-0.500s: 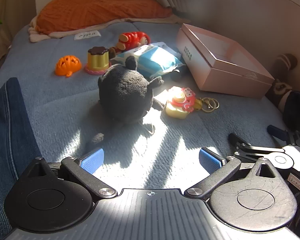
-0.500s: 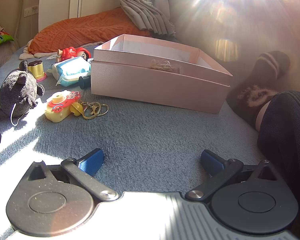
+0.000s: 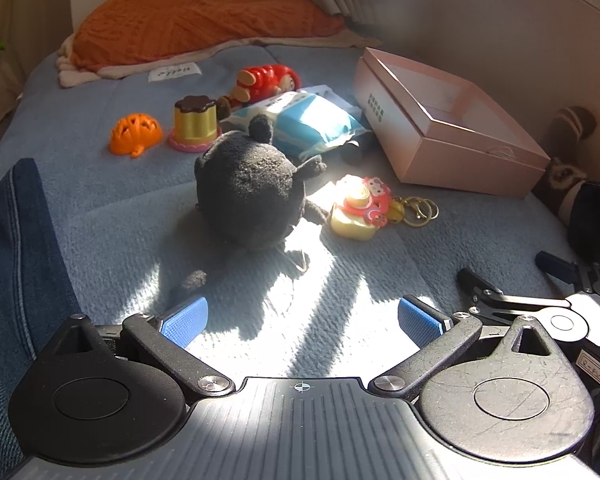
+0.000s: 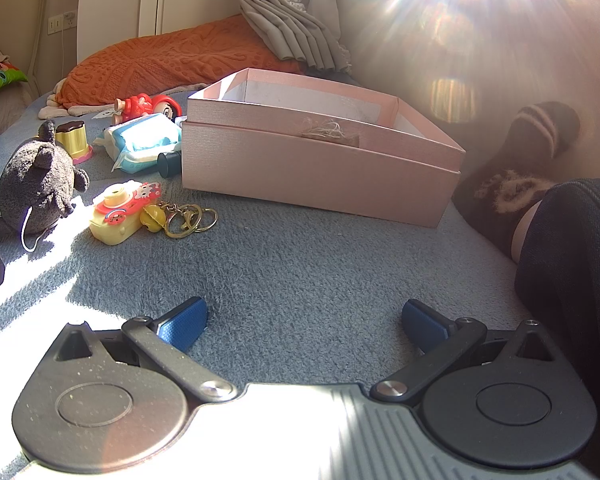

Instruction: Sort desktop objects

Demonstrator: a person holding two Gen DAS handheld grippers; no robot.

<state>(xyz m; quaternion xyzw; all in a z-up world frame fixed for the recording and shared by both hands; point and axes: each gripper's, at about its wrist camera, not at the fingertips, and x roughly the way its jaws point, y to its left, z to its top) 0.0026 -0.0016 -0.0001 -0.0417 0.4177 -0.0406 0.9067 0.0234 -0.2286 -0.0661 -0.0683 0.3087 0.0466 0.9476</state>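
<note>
While both gape empty | black plush (image 3: 248,196) ahead of left tool (image 3: 300,320) | right tool (image 4: 304,320) near pink box (image 4: 320,168)

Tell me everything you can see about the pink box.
The pink box is a rectangular, open-topped cardboard-looking box nested in its matching lid, with a pale lining. It sits flat on the blue-grey blanket. A small tangle of pale string lies inside. Neither set of tongs touches it.
</note>
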